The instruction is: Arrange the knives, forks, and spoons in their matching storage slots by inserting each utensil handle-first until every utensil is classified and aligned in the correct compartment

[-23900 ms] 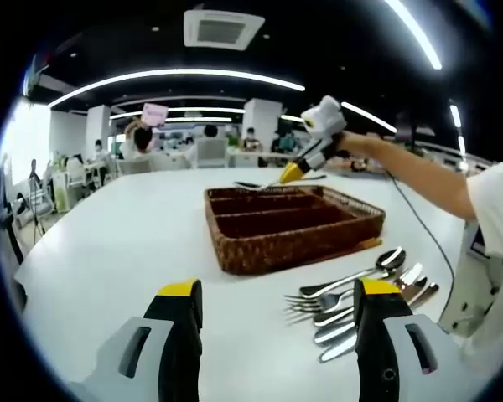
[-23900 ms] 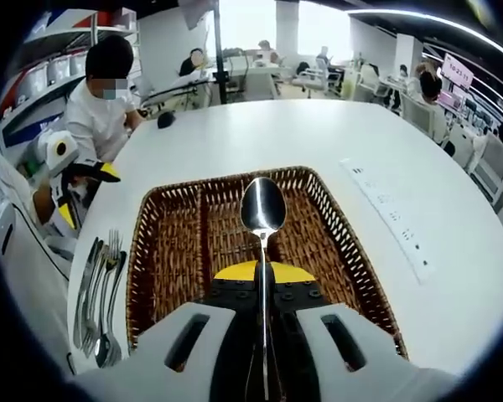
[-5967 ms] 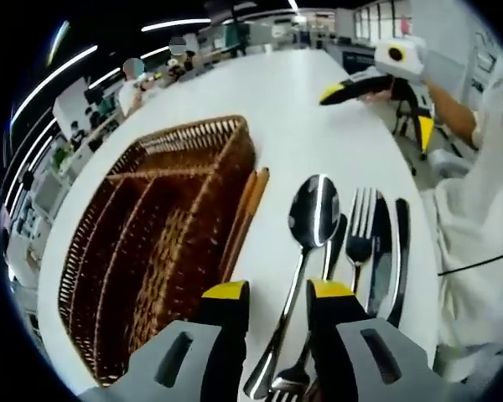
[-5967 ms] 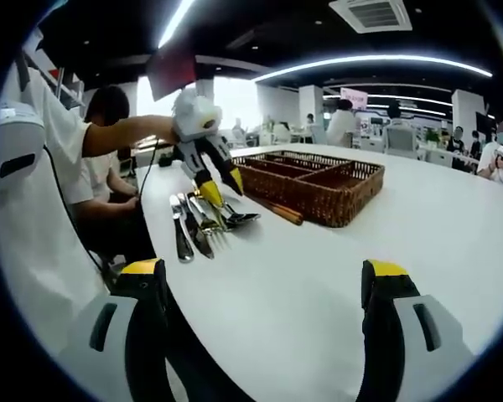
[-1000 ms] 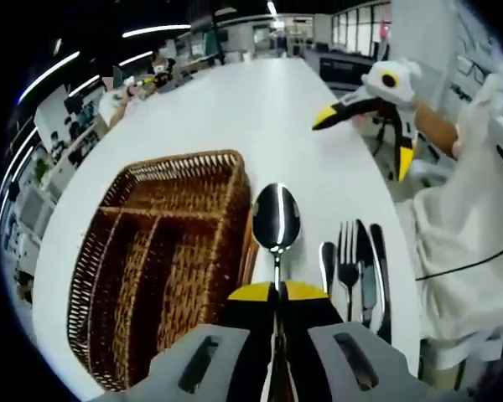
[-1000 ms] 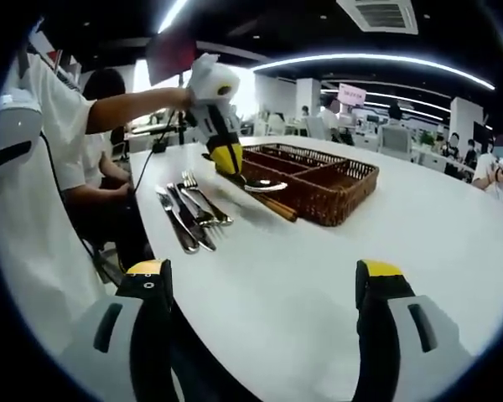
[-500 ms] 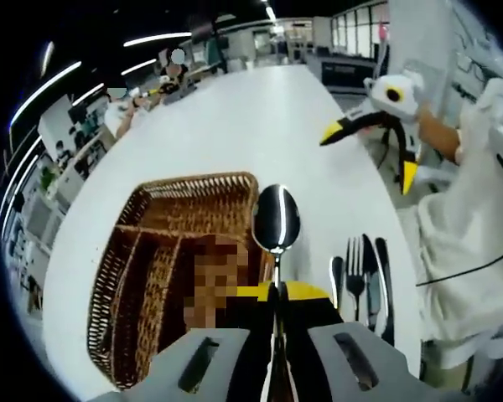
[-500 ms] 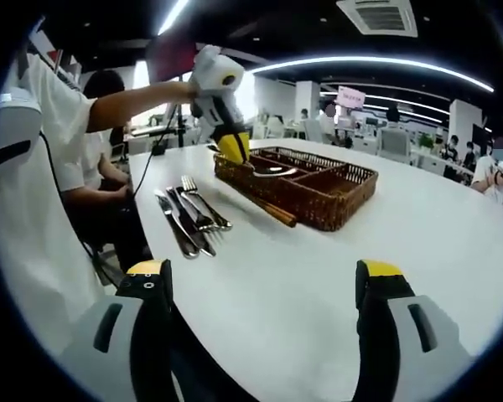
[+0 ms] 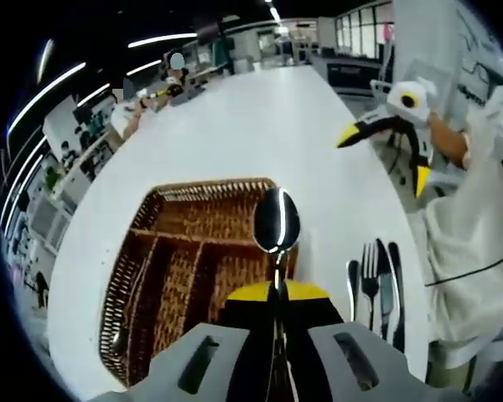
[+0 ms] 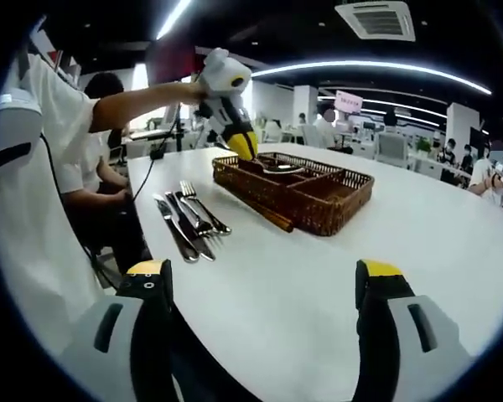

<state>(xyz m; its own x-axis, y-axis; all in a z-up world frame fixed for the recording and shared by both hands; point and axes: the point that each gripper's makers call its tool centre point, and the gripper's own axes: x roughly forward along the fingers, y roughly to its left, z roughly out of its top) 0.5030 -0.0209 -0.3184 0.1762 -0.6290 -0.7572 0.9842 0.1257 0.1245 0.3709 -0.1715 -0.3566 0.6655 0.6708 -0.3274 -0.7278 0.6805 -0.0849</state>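
Note:
My left gripper [image 9: 277,291] is shut on the handle of a steel spoon [image 9: 277,220], whose bowl points forward and hangs over the brown wicker basket [image 9: 178,270] with its long compartments. In the right gripper view, the left gripper [image 10: 241,144] holds that spoon [image 10: 278,168] just above the basket [image 10: 327,203], at its near-left end. Forks and knives [image 9: 375,283] lie side by side on the white table to the basket's right; these forks and knives [image 10: 187,219] sit left of the basket. My right gripper [image 10: 264,280] is open and empty, low over the table; the right gripper [image 9: 384,159] hovers beyond the cutlery.
A brown wooden stick [image 10: 270,218] lies along the basket's near side. The white round table [image 10: 318,285] has a wide bare area in front of the right gripper. A person's white sleeve [image 10: 25,176] is at the left, and people sit at far desks.
My left gripper has carried the spoon from beside the basket's edge to over the basket. The right gripper has stayed where it was, open.

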